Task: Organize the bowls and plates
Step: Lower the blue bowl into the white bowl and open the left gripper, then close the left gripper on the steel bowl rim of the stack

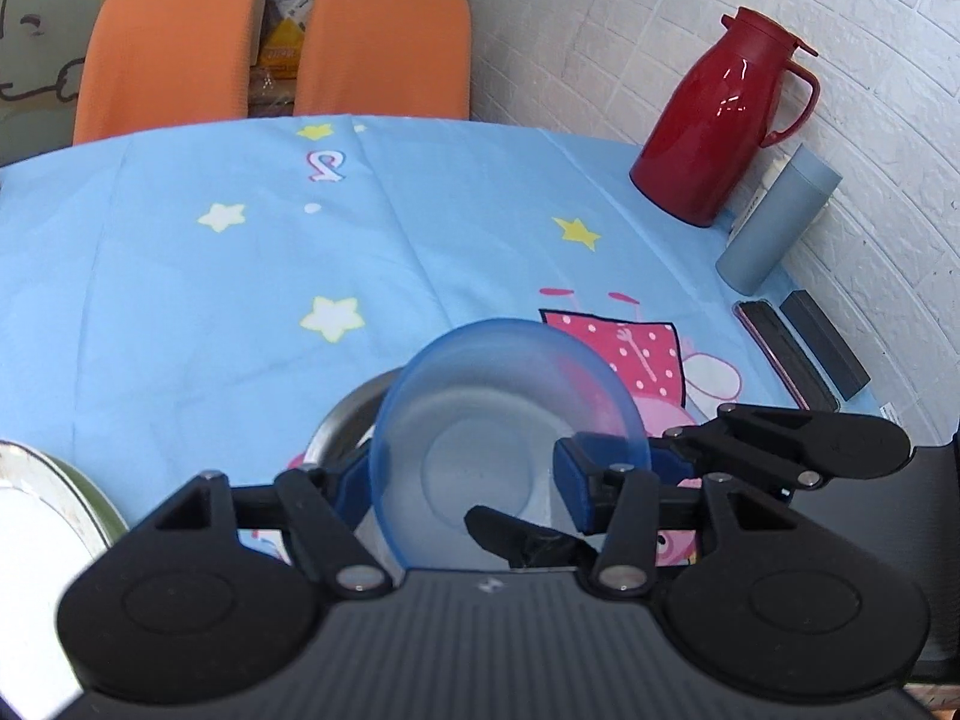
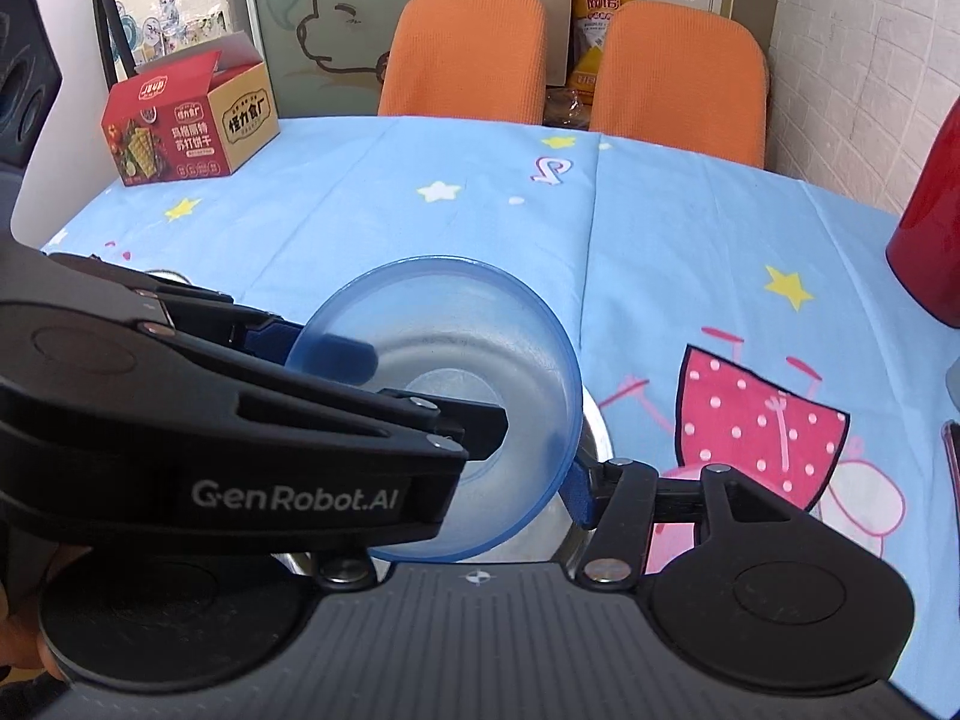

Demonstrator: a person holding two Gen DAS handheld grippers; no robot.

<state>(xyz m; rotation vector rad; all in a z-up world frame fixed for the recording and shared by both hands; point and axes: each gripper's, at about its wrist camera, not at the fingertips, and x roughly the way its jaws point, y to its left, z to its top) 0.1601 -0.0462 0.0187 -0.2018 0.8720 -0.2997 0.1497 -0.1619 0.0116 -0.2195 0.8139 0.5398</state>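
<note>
Closest to the lens, black ribbed housing and round pivot discs of each tool, cut off by the lower edge in both views.

Just beyond, translucent blue bowl (image 1: 480,396), tipped up with its hollow facing the cameras, lower edge down inside a steel bowl (image 1: 342,420) on the surface (image 1: 240,276) with its blue cartoon cloth.

Left gripper (image 1: 462,474): fingers (image 1: 576,474) apart, one outside the bowl's wall, the other inside the hollow. Cannot tell whether the pads press on the wall. In the right wrist view, seen from the side as a long black body crossing from the left edge, blue pads either side of the rim.

Right gripper (image 2: 474,492): fingers spread wide, not clamped. One blue finger just beside the bowl's outer rim; the other hidden behind the left gripper.

Only in the left wrist view: white plate with a green rim (image 1: 36,510), cut off at the left edge; grey flask (image 1: 774,222), phone (image 1: 780,354) and dark case (image 1: 825,345) along the wall. Red jug (image 1: 714,120) whole there, only a sliver in the right wrist view.

Only in the right wrist view: red carton (image 2: 180,126) at the far left corner, flaps open.

In both: two orange chairs (image 2: 462,54) behind the surface.

Steel bowl mostly covered; its contents impossible to make out.
</note>
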